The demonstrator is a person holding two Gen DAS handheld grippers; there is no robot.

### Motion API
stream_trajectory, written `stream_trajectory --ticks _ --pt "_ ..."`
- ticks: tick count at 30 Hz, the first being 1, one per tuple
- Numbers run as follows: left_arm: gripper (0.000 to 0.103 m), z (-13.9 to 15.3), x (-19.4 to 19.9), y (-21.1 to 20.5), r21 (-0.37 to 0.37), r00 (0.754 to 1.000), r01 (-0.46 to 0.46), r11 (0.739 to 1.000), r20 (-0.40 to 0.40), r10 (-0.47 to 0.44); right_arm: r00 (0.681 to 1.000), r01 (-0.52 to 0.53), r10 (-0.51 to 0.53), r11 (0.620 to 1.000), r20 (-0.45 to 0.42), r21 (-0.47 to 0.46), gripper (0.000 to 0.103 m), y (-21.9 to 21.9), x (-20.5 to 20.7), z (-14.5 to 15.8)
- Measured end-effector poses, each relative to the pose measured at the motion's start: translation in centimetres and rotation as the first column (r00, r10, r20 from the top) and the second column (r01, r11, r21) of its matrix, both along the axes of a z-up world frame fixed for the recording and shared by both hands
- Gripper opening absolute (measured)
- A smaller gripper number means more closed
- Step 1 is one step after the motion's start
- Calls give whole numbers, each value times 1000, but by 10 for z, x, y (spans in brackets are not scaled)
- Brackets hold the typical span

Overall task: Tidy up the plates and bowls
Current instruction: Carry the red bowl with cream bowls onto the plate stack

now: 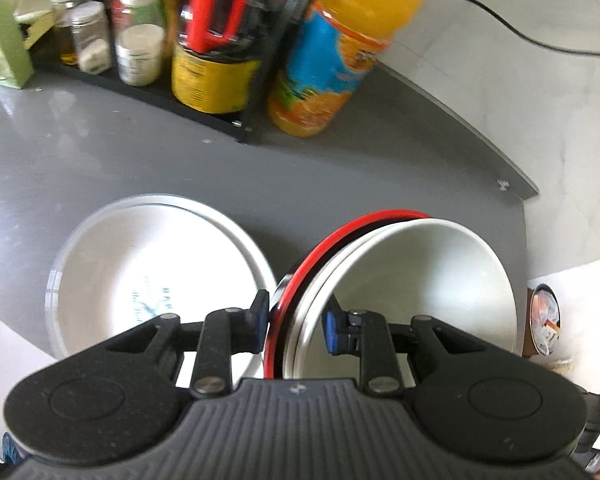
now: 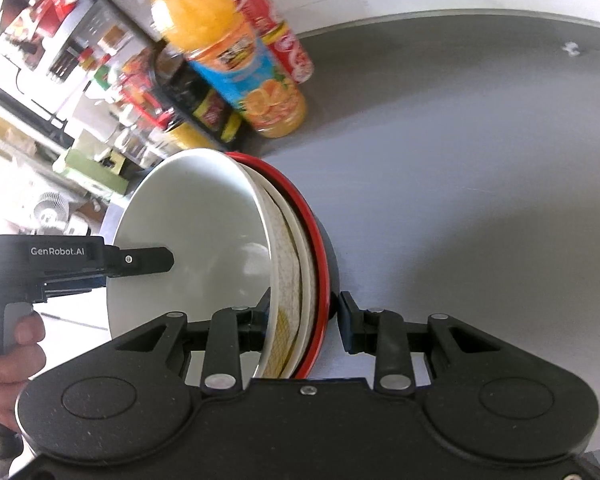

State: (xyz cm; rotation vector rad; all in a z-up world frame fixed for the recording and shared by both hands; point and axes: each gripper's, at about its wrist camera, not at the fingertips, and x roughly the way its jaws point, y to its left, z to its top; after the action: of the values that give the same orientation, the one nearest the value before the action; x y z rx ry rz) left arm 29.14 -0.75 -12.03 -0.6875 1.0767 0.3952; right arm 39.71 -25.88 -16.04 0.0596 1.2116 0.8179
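Bowls nested in a stack (image 1: pixel 380 280), tilted on edge above the grey surface (image 1: pixel 160 152), occupy the centre of both views. Left wrist view, from left: a white plate (image 1: pixel 140 264) with a faint printed motif lies flat on the surface; beside it the left gripper (image 1: pixel 296 322) straddles the stack's rim, one blue-padded finger outside the red-rimmed black bowl (image 1: pixel 312 264) and the other inside the white bowl (image 1: pixel 420 280), pinching the rims between them. Behind stand a black rack (image 1: pixel 148 92) of jars and an orange juice bottle (image 1: pixel 332 60); only this view shows the plate.

Right wrist view, from left: a hand (image 2: pixel 4 344) holds the left gripper's black body, its finger reaching into the white bowl (image 2: pixel 204 232). The stack's layers show edge-on here: white bowl, a cream patterned bowl (image 2: pixel 288 276), then the red-rimmed black bowl (image 2: pixel 320 248). The right gripper (image 2: pixel 304 320) brackets the lower rim; its left finger meets the white bowl, while its right finger stands just apart from the black bowl, so the jaws are spread. A red soda can (image 2: pixel 276 28), seen only here, stands behind the juice bottle (image 2: pixel 236 60).
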Motion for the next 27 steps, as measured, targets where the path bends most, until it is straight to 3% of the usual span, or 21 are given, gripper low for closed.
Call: stream_trajectory --ticks 14,27 --pt "26 -4 -57 62 -15 992 -124 992 7 124 992 -122 122 992 5 -27 30 74 -35 1" --pt "26 -31 -86 105 -63 982 -188 980 -20 187 987 -157 155 985 -28 -68 30 117 -51 -13"
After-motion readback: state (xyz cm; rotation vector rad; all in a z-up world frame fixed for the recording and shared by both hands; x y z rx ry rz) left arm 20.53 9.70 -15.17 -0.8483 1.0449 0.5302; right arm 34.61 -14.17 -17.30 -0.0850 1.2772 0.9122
